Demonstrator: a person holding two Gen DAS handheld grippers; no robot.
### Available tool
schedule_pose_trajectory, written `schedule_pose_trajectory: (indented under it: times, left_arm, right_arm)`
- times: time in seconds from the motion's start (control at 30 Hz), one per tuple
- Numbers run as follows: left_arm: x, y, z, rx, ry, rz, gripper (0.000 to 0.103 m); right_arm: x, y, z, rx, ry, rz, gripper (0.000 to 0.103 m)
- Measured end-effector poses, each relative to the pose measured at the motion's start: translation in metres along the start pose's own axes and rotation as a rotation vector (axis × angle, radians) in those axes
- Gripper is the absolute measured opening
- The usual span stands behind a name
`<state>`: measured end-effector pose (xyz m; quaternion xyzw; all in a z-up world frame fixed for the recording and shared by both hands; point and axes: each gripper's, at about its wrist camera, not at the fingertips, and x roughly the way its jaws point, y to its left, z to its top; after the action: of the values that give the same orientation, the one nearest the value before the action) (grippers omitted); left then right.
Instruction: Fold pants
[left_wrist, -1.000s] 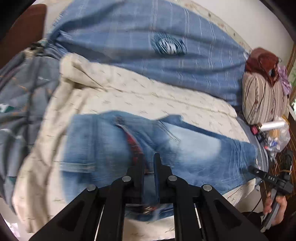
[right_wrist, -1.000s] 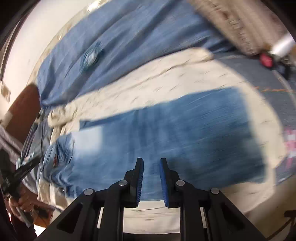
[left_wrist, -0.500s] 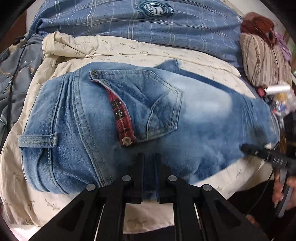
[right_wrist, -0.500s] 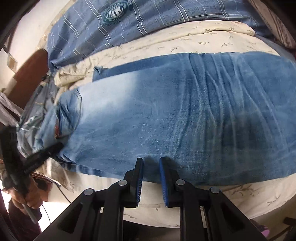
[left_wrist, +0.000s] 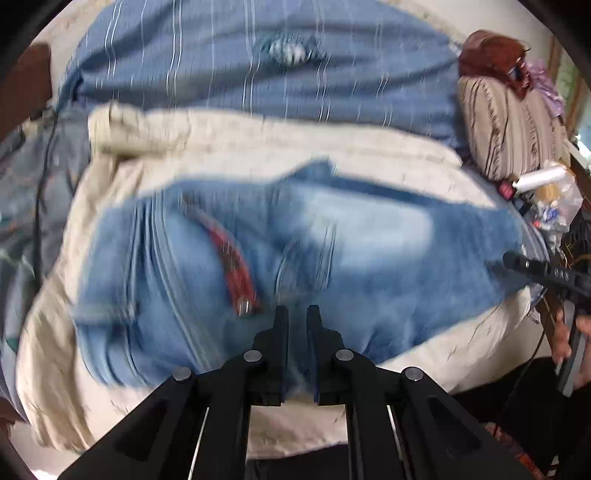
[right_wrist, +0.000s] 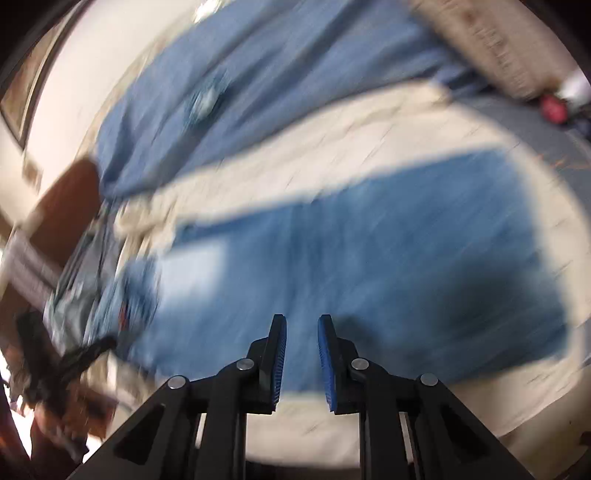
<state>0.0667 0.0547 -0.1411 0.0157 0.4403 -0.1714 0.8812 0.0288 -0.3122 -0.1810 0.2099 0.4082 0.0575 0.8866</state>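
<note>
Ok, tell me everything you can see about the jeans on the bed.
The jeans are blue denim, faded pale in a patch across the middle. They lie flat on a cream printed sheet, waist end left, already doubled over. A back pocket with a red plaid flap and a metal stud faces up. The left claw pinches their near edge; the right claw is shut at that edge too, though blur hides any grip.

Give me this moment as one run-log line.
task: fold pants | jeans: lying folded on cream sheet | left gripper: shut | right gripper: shut, empty | frames: motion-blurred
</note>
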Motion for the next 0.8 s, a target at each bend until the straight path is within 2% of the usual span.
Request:
schedule_pose_trajectory:
  times: [0.07,0.13,0.27,0.4,0.47,0.53,0.7,0.73,0.8]
  left_arm:
    - [-0.001,-0.003,0.011,0.0,-0.035,-0.004,0.009]
    - [0.007,-0.005,0.025,-0.009,-0.041,0.007,0.009]
    - [0.034,-0.012,0.036,-0.016,-0.007,0.024,0.009]
    - [0.061,-0.013,0.026,-0.014,0.06,0.067,0.009]
    - [0.069,-0.007,0.019,-0.039,0.091,0.065,0.009]
    - [0.068,-0.005,0.011,-0.05,0.081,0.056,0.009]
    - [0.066,-0.019,-0.015,0.031,0.076,0.082,0.008]
    - [0.065,-0.022,-0.02,0.048,0.068,0.085,0.008]
    - [0.063,-0.028,-0.024,0.08,0.06,0.1,0.008]
  right_arm:
    - [-0.008,-0.018,0.018,0.058,-0.062,-0.044,0.02]
    - [-0.005,-0.033,0.034,0.101,-0.085,-0.089,0.02]
    - [0.024,-0.052,0.056,0.163,-0.065,-0.138,0.02]
    - [0.055,-0.076,0.064,0.201,0.009,-0.17,0.021]
    - [0.052,-0.084,0.07,0.203,-0.034,-0.151,0.021]
    - [0.057,-0.088,0.076,0.207,-0.056,-0.157,0.021]
    - [0.05,-0.066,0.079,0.163,-0.097,-0.244,0.022]
    - [0.044,-0.056,0.079,0.14,-0.126,-0.232,0.022]
    - [0.035,-0.033,0.078,0.087,-0.166,-0.148,0.022]
